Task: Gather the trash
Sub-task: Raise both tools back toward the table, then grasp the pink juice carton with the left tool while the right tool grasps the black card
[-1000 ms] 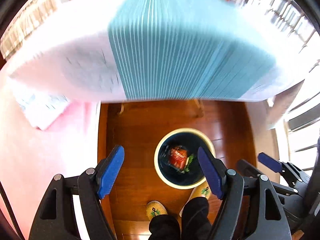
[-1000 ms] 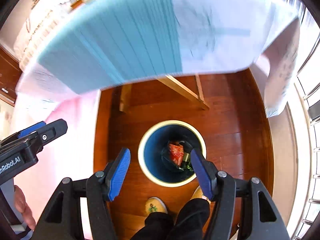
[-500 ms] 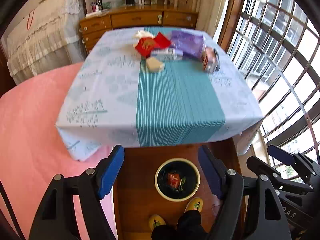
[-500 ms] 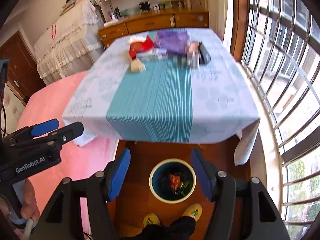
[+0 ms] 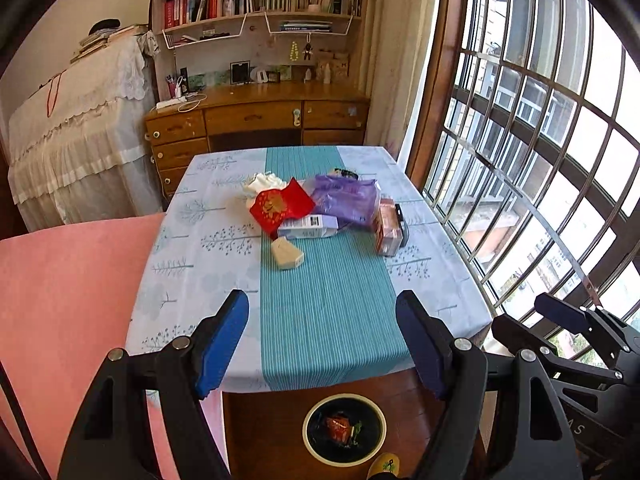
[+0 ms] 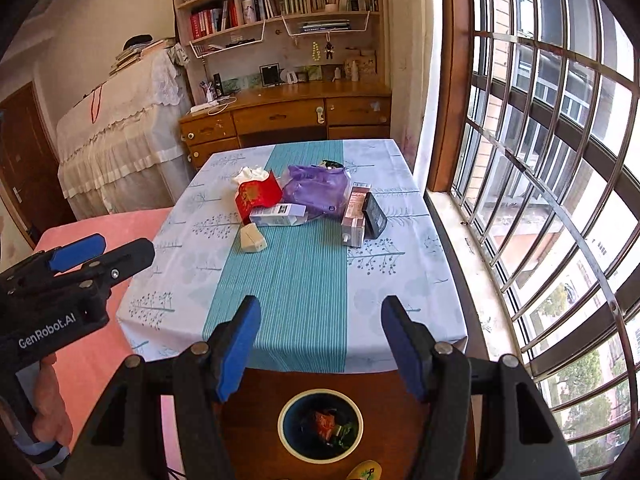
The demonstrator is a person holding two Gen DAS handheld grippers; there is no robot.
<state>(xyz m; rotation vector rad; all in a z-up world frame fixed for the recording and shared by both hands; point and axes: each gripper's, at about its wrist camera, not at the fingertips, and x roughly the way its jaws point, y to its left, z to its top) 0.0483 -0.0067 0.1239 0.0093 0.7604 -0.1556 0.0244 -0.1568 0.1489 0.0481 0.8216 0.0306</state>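
Observation:
Trash lies in a cluster at the far middle of the table (image 5: 200, 280): a red packet (image 5: 280, 206), a purple bag (image 5: 346, 198), a white carton (image 5: 310, 227), a beige wedge (image 5: 286, 254), white tissue (image 5: 262, 184) and a brown box (image 5: 386, 226). The cluster also shows in the right wrist view, with the red packet (image 6: 256, 196) and purple bag (image 6: 318, 188). A round bin (image 5: 344, 430) holding red trash stands on the floor below the table's near edge. My left gripper (image 5: 322, 344) and right gripper (image 6: 318, 348) are both open and empty, high above the near edge.
A pink bed (image 5: 60, 300) lies left of the table. A barred window (image 5: 540, 160) runs along the right. A wooden desk (image 5: 256, 116) with shelves stands behind the table. My foot (image 5: 384, 466) is beside the bin.
Both grippers have risen and tilted up from looking down at the bin under the table edge to looking across the tabletop. Both stay open and empty.

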